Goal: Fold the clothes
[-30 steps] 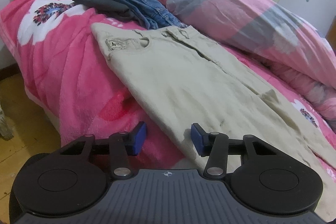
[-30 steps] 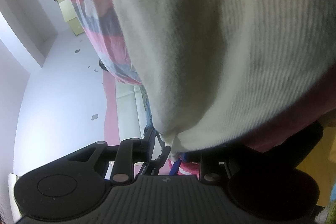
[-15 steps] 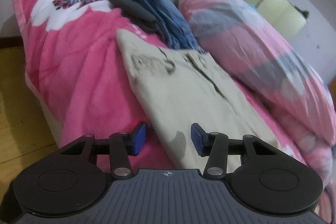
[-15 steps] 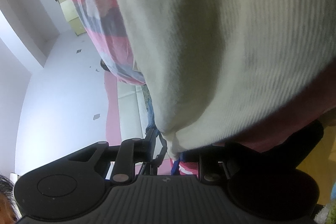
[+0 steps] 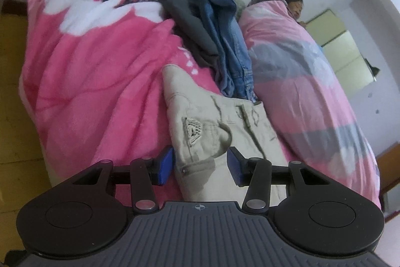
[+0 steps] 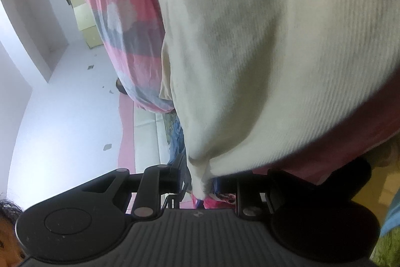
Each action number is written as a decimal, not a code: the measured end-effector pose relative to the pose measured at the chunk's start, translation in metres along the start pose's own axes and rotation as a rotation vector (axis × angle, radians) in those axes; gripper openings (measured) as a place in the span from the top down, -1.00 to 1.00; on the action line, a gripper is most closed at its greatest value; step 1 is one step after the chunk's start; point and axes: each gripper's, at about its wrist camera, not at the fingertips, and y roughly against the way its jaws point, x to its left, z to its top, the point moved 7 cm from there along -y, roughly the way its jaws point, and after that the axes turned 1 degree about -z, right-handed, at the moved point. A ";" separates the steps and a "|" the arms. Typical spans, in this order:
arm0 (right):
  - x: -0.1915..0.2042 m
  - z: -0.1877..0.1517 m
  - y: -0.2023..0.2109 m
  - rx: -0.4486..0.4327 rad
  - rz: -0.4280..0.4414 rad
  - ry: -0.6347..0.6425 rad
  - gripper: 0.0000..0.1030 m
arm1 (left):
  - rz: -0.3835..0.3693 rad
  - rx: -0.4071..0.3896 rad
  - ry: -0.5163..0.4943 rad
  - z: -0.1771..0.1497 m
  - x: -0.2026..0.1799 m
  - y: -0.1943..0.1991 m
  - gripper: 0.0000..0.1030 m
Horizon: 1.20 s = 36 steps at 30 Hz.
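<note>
Beige trousers point(image 5: 215, 126) lie on the pink floral blanket point(image 5: 100, 71), waistband towards the pillows. My left gripper point(image 5: 200, 164) is open, its blue pads point(image 5: 165, 164) either side of the trousers' near waist edge, just above the cloth. My right gripper point(image 6: 200, 182) is shut on the beige trousers point(image 6: 262, 54), pinching a fold of a leg end; the cloth drapes across most of the right wrist view and hides the right finger.
A dark grey garment point(image 5: 185, 16) and blue jeans point(image 5: 230, 41) are piled beyond the trousers. A person sleeps under a pink and grey quilt point(image 5: 305, 81) on the right. Yellow floor point(image 5: 12, 91) lies left of the bed.
My left gripper has moved along the trousers up to the waistband, still open. My right gripper keeps its hold on the cloth, which has shifted slightly.
</note>
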 end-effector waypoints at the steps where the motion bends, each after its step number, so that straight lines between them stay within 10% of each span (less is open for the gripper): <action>1: -0.003 -0.005 0.012 -0.002 0.002 -0.003 0.53 | 0.002 0.001 -0.012 0.001 -0.002 0.000 0.10; 5: -0.010 0.046 0.037 -0.003 0.009 0.024 0.56 | 0.026 -0.020 -0.086 0.005 -0.012 0.000 0.74; 8: -0.004 0.072 0.041 -0.007 0.004 0.144 0.86 | 0.012 -0.066 -0.156 0.007 -0.025 0.005 0.81; 21: 0.119 0.122 0.041 -0.071 -0.044 0.744 0.93 | -0.132 -0.171 -0.334 0.016 -0.124 -0.026 0.86; 36: 0.161 0.269 -0.025 -0.105 -0.031 0.630 0.93 | -0.091 0.017 -0.493 -0.009 -0.217 -0.210 0.86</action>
